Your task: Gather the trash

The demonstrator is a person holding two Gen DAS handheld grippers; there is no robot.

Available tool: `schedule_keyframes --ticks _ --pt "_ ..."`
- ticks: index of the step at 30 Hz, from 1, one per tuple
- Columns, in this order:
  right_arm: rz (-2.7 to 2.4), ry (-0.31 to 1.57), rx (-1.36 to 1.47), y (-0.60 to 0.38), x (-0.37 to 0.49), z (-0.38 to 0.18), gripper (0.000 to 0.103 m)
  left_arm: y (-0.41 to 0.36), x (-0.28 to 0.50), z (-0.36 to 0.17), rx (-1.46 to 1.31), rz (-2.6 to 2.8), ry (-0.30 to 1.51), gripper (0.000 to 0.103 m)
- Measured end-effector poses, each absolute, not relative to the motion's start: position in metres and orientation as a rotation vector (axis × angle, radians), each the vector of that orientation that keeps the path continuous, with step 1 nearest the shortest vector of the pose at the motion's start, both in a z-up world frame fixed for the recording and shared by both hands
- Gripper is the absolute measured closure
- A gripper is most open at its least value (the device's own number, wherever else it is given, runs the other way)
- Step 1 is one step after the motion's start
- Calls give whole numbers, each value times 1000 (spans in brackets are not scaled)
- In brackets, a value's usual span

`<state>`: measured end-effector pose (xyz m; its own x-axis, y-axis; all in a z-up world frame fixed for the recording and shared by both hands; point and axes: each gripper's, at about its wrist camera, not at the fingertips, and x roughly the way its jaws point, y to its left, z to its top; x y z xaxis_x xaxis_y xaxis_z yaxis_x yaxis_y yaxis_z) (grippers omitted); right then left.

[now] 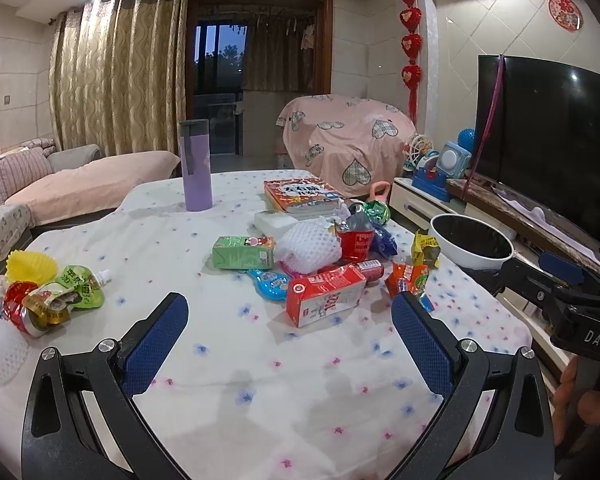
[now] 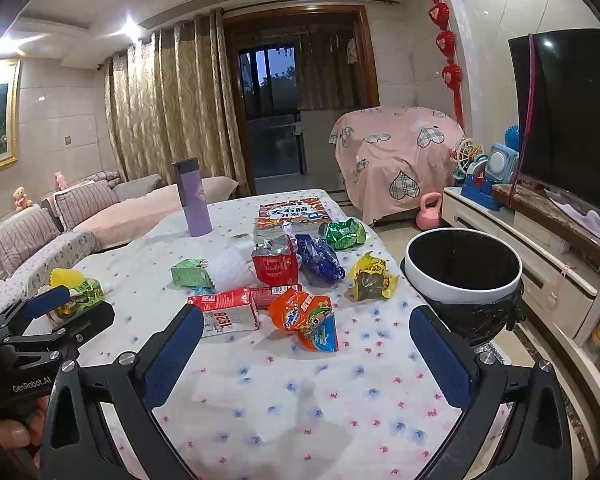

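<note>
Where a soft floral cloth covered the tabletop [image 2: 300, 392], a round white bin [image 2: 462, 276] with a black liner stood just off its right edge. Crinkled foil wrappers lay mid-table: an orange snack bag [image 2: 306, 316], a boxy red carton [image 1: 326, 294] and a green carton [image 1: 244, 252]. The left gripper [image 1: 290, 344] and the right gripper [image 2: 306, 354] hovered wide apart, empty, touching nothing.

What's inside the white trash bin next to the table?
The white trash bin shows only a black bag lining; no trash is visible inside. Its bottom is too dark and hidden by the near rim to tell.
</note>
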<state>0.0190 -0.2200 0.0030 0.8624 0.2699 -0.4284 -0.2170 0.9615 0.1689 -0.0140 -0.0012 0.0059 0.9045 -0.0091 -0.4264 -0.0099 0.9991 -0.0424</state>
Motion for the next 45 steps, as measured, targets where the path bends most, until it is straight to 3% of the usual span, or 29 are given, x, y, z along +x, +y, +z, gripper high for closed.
schedule_keyframes --ticks 30,39,45 --pt "295 485 147 -223 25 -6 0 -3 0 -7 -44 -36 492 0" --pt "288 569 173 -228 50 -23 0 4 42 -35 -52 -76 647 0" --pt "309 653 181 -222 77 -40 11 4 80 -45 -12 -117 702 0"
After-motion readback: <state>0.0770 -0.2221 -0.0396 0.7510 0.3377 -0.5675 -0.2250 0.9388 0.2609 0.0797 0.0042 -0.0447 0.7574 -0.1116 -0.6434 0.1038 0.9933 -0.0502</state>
